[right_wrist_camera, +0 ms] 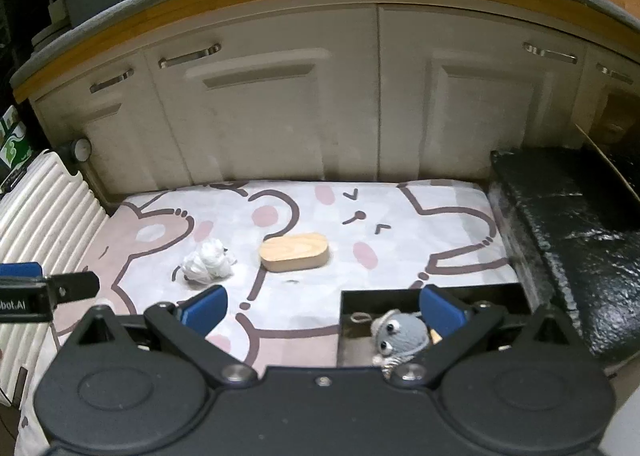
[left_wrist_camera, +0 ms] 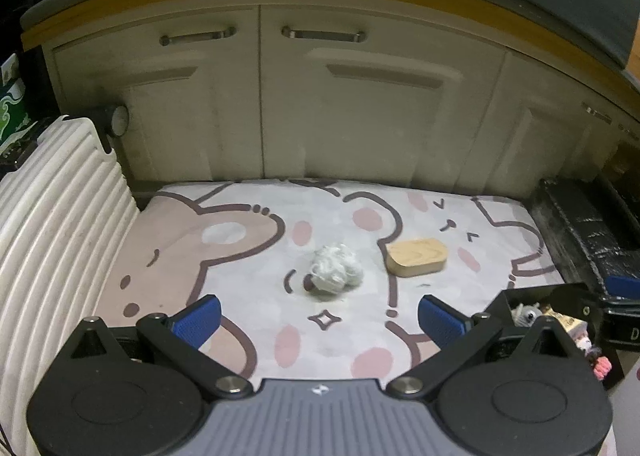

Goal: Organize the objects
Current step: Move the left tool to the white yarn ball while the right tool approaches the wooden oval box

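Landmark: a cartoon-printed mat (left_wrist_camera: 248, 340) is lying flat in front of a cream cabinet (left_wrist_camera: 340, 116); every place below is given relative to this mat.
Left gripper (left_wrist_camera: 318, 320): it is hovering over the mat's near edge with its blue pads spread wide, holding nothing.
Right gripper (right_wrist_camera: 323, 314): it is hanging over the mat's near right part, fingers parted and empty; its right finger is reaching over the black box.
Task things on the mat: one crumpled white tissue (left_wrist_camera: 334, 270) is sitting near the mat's middle; one oval wooden block (left_wrist_camera: 416, 257) is lying just to its right, apart from it.
Black box (right_wrist_camera: 400, 294): one open box is resting at the mat's near right corner, holding a grey knitted toy (right_wrist_camera: 398, 330) and a few small items too cramped to count.
Surroundings: one white ribbed case (left_wrist_camera: 60, 224) is lining the mat's left edge; a black glossy bag (right_wrist_camera: 568, 240) is bordering its right edge; the cabinet is closing off the far edge.
Open room: the mat's near left and middle are lying bare.
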The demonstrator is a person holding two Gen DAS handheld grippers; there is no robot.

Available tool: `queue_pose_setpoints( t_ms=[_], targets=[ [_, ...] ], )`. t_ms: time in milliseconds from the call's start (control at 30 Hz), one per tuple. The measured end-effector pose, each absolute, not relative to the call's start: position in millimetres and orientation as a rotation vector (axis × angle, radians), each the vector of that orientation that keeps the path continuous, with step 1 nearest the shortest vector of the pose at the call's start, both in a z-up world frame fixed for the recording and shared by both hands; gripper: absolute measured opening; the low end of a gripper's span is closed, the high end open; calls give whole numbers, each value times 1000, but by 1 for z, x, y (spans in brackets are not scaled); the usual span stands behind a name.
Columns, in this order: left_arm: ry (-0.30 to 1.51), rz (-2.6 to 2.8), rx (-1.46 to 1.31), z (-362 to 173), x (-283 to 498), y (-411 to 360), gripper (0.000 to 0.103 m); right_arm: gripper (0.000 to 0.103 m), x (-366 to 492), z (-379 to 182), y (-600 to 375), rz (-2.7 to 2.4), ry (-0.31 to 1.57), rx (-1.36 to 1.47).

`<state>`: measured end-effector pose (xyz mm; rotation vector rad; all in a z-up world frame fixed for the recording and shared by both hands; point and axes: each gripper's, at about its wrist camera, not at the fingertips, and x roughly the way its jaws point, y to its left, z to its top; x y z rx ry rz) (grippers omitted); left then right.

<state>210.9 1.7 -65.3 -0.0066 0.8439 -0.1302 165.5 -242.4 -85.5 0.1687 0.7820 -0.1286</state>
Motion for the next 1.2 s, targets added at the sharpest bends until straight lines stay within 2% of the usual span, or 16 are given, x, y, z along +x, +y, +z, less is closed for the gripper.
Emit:
queue_pose_setpoints(
  t_ms=[567,1200],
  targets=[
    [775,-143,26,-73,236,16,103,103,192,-87,-224,-142,722,142],
    [780,-135,-25,-114,280,20,103,103,251,-117,-234,-222,724,119]
  ],
)
